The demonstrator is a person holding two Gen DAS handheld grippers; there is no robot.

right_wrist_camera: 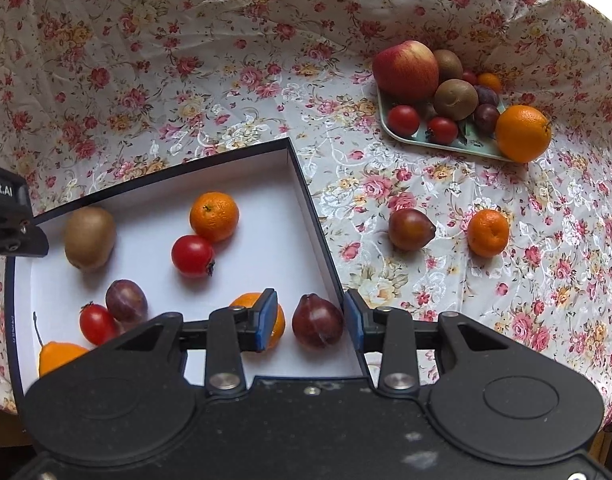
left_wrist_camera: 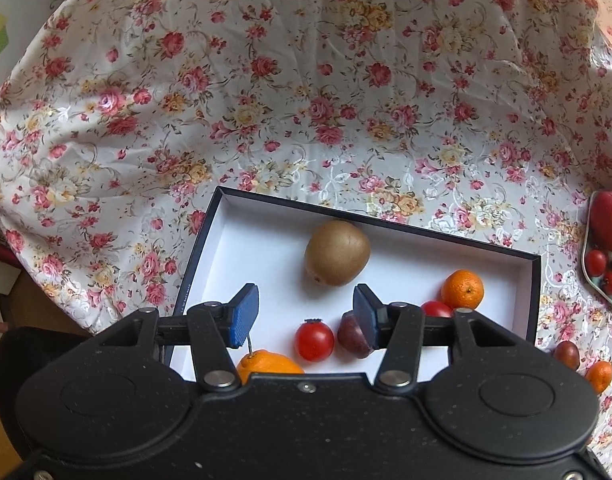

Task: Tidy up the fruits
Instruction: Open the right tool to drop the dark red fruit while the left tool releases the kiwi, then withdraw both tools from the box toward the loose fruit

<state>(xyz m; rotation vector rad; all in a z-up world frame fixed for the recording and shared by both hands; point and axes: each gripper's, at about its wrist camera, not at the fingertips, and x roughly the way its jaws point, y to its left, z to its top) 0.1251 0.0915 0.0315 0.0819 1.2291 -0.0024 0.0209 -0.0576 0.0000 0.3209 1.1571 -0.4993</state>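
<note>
Left tongs [left_wrist_camera: 306, 316] released, blue pads [left_wrist_camera: 245, 314] wide apart, nothing between them, hanging above the near part of the box [left_wrist_camera: 385, 229]. Right tongs [right_wrist_camera: 310, 322] released too, pads apart over the box's right wall, one pad inside the box and one outside.

Just ahead of the left tongs: a red tomato [left_wrist_camera: 314, 340] and a dark plum [left_wrist_camera: 351, 338] side by side, the plum partly hidden behind the right pad. Under the left pad, an orange fruit with a thin stem [left_wrist_camera: 266, 362], half covered by the tongs' body. Further in, a brown kiwi [left_wrist_camera: 337, 253] near the far wall. In the right corner, a mandarin [left_wrist_camera: 463, 289] touching a second tomato [left_wrist_camera: 435, 309].

Between the pads of the right tongs, a dark red plum [right_wrist_camera: 317, 327] lying inside the box close to the wall, not gripped. Beside it, another mandarin [right_wrist_camera: 276, 326] partly behind the left pad.

Outside the box, on the flowered cloth [right_wrist_camera: 226, 60] covering the desk: a pointed dark fruit [right_wrist_camera: 410, 229] and a small mandarin [right_wrist_camera: 488, 233], near each other. Further away, a tray [right_wrist_camera: 409, 138] with an apple [right_wrist_camera: 405, 69], kiwis [right_wrist_camera: 455, 99], tomatoes [right_wrist_camera: 403, 120] and plums [right_wrist_camera: 486, 117]; a big orange [right_wrist_camera: 523, 133] at its right edge.
</note>
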